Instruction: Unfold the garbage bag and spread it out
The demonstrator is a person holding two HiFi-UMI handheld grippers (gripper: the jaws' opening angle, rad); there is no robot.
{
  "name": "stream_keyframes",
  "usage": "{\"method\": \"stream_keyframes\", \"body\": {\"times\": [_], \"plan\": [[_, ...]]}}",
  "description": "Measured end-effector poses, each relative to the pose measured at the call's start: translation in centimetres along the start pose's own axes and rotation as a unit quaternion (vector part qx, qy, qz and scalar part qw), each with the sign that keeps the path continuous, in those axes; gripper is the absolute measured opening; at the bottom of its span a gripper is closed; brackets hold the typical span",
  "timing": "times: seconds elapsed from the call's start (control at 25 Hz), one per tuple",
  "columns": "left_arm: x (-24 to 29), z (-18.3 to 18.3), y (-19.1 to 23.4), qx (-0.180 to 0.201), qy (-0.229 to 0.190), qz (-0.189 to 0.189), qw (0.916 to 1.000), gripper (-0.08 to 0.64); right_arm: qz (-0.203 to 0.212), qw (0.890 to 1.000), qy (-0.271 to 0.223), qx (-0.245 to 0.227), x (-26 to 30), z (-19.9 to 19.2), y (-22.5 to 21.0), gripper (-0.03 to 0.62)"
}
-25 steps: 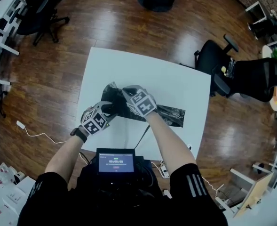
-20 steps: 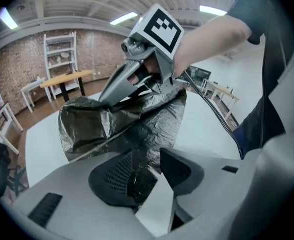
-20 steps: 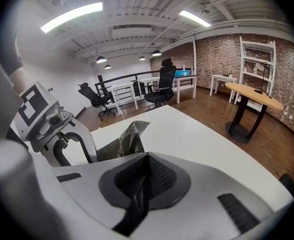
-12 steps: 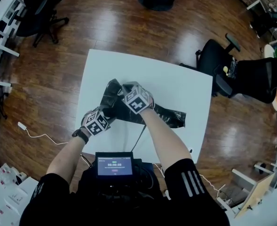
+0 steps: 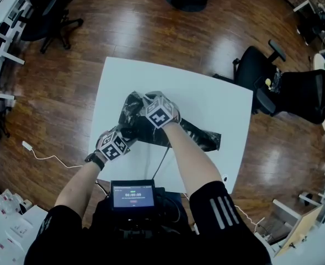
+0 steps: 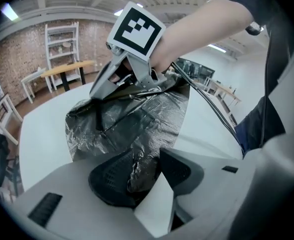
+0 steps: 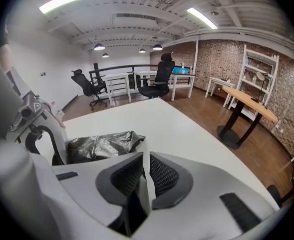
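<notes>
While the left hand-held gripper (image 6: 147, 166) stays out of it, clamped on a fold of the garbage bag (image 5: 198, 134) lying half-folded mid-counter (image 5: 206, 95), the right hand-held gripper (image 7: 146, 156), whose jaws have just been opening and stand slightly apart on nothing, does best to nip a loose edge and draw it outward slowly.

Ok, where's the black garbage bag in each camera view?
Head view: garbage bag mid-table, stretching right.
Left gripper view: fills the centre, one fold pinched in the left gripper.
Right gripper view: lower left, crumpled on the white table.
Shared landmark: the white table.
</notes>
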State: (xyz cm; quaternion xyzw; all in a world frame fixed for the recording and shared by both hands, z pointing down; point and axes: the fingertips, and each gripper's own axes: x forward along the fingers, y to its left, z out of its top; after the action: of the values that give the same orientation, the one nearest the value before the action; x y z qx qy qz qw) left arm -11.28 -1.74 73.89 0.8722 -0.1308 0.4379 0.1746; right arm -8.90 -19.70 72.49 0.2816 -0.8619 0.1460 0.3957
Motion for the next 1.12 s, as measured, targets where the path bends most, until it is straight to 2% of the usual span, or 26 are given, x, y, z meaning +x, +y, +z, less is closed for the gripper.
{"method": "stream_keyframes", "body": {"times": [0.28, 0.48, 0.68, 0.84, 0.96, 1.12], "plan": [[0.0, -0.1, 0.0, 0.002, 0.002, -0.001, 1.0000, 0.175, -0.016, 0.995, -0.096, 0.032, -5.0, 4.2, -1.0, 0.072], [-0.5, 0.3, -0.2, 0.013, 0.003, 0.004, 0.9999, 0.175, -0.037, 0.990, -0.131, 0.028, -10.2, 4.3, -0.9, 0.072], [-1.4, 2.9, -1.0, 0.037, -0.023, 0.010, 0.9990, 0.175, -0.052, 0.995, -0.089, -0.002, -12.5, 0.4, -0.4, 0.091], [-0.2, 5.2, -2.7, 0.059, -0.034, -0.004, 0.9977, 0.175, -0.063, 0.997, -0.041, 0.004, -12.5, -3.6, -0.4, 0.106], [1.3, 6.4, -4.2, 0.079, -0.027, -0.022, 0.9963, 0.175, -0.061, 0.998, 0.006, 0.000, -12.1, -6.6, -0.2, 0.106], [3.5, 6.2, -5.7, 0.112, 0.001, -0.038, 0.9930, 0.175, -0.076, 0.995, 0.056, -0.035, -12.2, -9.3, -0.4, 0.106]]}}
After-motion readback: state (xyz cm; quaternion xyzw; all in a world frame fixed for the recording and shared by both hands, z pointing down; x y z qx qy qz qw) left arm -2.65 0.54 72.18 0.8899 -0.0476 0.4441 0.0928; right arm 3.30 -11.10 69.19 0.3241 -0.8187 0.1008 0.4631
